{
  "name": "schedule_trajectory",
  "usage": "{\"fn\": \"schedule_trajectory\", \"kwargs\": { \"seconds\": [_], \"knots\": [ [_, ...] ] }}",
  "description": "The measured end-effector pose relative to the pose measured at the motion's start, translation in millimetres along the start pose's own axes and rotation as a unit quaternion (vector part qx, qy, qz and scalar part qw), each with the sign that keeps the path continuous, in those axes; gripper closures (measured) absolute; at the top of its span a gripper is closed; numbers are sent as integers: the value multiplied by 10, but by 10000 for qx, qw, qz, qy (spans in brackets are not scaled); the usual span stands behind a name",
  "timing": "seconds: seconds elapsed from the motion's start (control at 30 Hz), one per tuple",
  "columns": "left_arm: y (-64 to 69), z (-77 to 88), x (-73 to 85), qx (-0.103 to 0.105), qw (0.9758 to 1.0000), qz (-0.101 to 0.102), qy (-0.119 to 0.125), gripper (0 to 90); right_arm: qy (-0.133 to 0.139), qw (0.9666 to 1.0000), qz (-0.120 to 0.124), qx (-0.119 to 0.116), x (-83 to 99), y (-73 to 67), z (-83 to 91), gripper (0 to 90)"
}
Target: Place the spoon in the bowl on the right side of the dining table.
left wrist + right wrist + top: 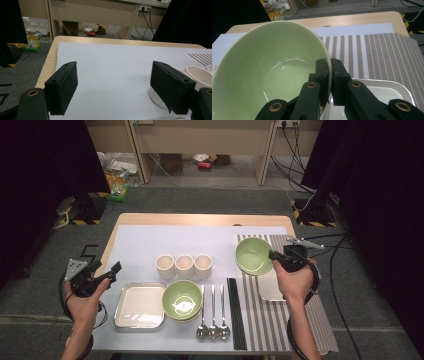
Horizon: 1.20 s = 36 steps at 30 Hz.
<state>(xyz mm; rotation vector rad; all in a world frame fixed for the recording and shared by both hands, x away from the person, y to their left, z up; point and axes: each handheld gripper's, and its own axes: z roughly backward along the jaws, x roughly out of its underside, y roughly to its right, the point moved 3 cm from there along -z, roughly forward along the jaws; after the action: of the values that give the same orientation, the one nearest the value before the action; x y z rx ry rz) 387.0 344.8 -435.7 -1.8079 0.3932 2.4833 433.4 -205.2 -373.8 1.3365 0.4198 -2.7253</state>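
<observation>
Grey carpet surrounds a pale wooden table (150, 218) covered by a light sheet, with a striped placemat (280, 320) lying over the right part of the high view. Near the middle right of that view, the right gripper (274, 256) pinches the rim of a green bowl (252, 255), one jaw inside the wall and one outside, closed tight on it; the bowl hangs tilted above the mat's upper left part. In the right gripper view the same bowl (269, 72) takes up the left half of the frame, and a white square plate (392, 92) sits on the mat at lower right, under the jaws.

At the left edge of the high view, the left gripper (112, 271) hovers beside the table with its jaws spread wide and nothing between them.

Centre of the frame: three cream cups (184, 266) stand in a row. Below them, a second green bowl (182, 300) sits just beside a white square tray (139, 305). Right of it lie three spoons (212, 312) and black chopsticks (236, 312).
</observation>
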Motion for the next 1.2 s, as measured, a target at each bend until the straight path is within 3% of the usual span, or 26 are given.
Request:
{"fn": "schedule_trajectory", "kwargs": {
  "seconds": [0.7,1.2],
  "knots": [
    [8,-17,15,11,10000,16,-26,213,-73,9989,-342,324,101,460,69,856],
    [9,-19,19,3,10000,13,-32,213,-189,9967,-521,595,235,713,95,856]
  ]
}}
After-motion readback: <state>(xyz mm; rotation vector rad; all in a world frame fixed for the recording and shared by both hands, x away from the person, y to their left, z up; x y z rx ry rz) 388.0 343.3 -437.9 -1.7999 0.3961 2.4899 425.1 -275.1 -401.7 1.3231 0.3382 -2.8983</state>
